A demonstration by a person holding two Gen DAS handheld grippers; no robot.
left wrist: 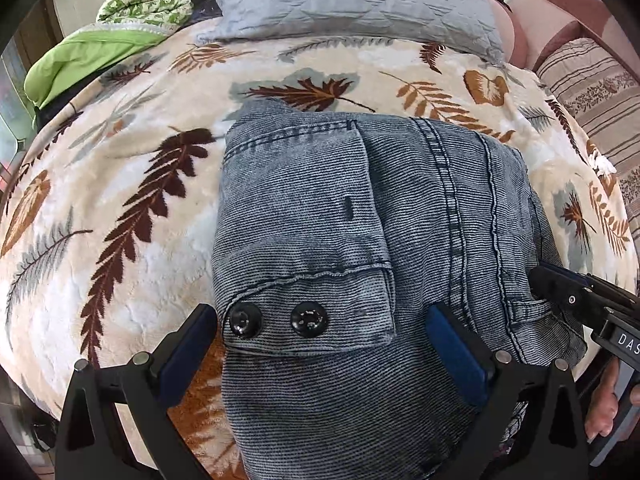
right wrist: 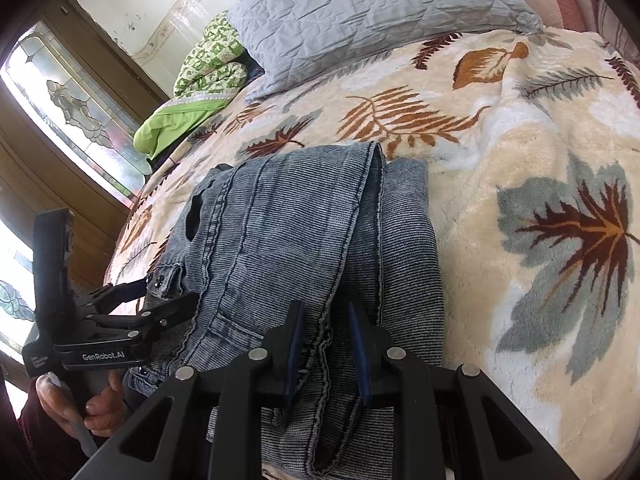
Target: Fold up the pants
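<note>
Already the pants [left wrist: 360, 248] look mostly folded: they lie as a compact, layered denim bundle in the middle of the left wrist view, resting on the leaf-patterned blanket [left wrist: 120, 208] that covers the bed. In the right wrist view the same bundle fills the centre and lower centre of the frame, and at least two layers show, an upper panel with a thick seamed edge lying over a lower one that sticks out to the right.

The left gripper [left wrist: 320, 360] sits at the bottom of its frame with its blue pads spread wide. One pad lies just outside the left edge of the bundle beside two black buttons [left wrist: 276, 317], the other rests over the denim, and nothing is pinched between them. The right gripper [right wrist: 326, 354] is at the bottom centre of its view, its jaws drawn fairly near each other with a fold of the seamed edge running down between them. Whether the pads actually clamp that cloth I cannot tell.

My reading is that the main folds are done and what remains is tidying: squaring the upper layer over the offset lower one, flattening the bundle, and letting go. A grey quilted pillow [left wrist: 352, 4] and a green quilt [left wrist: 140, 4] lie along the top of the frame, well apart from the pants.
</note>
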